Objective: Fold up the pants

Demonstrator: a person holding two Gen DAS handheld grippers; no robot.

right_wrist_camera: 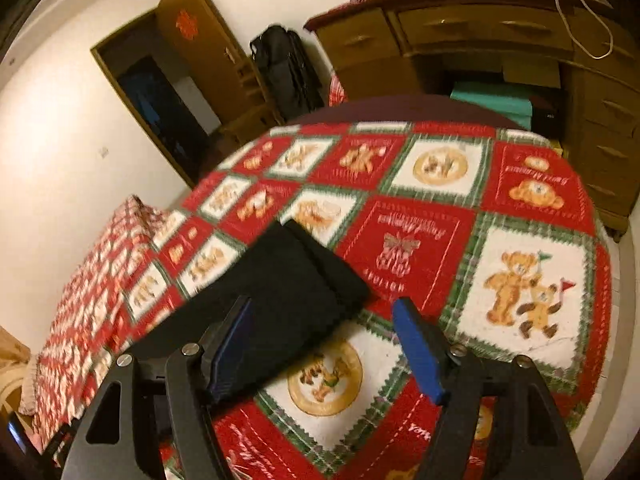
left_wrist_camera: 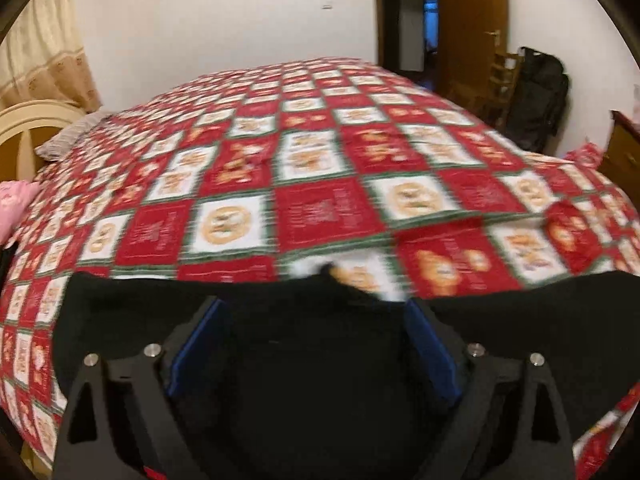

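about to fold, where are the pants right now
The pants lie on the quilt, left of centre in the right wrist view; they fill the foreground under the left gripper.

Black pants [right_wrist_camera: 288,296] flat on bedspread [right_wrist_camera: 440,240]

A bedroom in somebody's home.

A big bed [left_wrist_camera: 320,168] fills the room, covered with a red, white and green blanket [right_wrist_camera: 440,220] with teddy bears on it. A cream headboard [left_wrist_camera: 28,128] and a grey pillow [left_wrist_camera: 68,136] sit at one end, near a tan curtain [left_wrist_camera: 44,52]. A brown wooden door [right_wrist_camera: 200,40] with a red paper sign stands open against the white wall [left_wrist_camera: 224,20]. A wooden dresser [right_wrist_camera: 500,52] with drawers has boxes piled on top, and a black bag [right_wrist_camera: 284,68] leans by the wall beside it.
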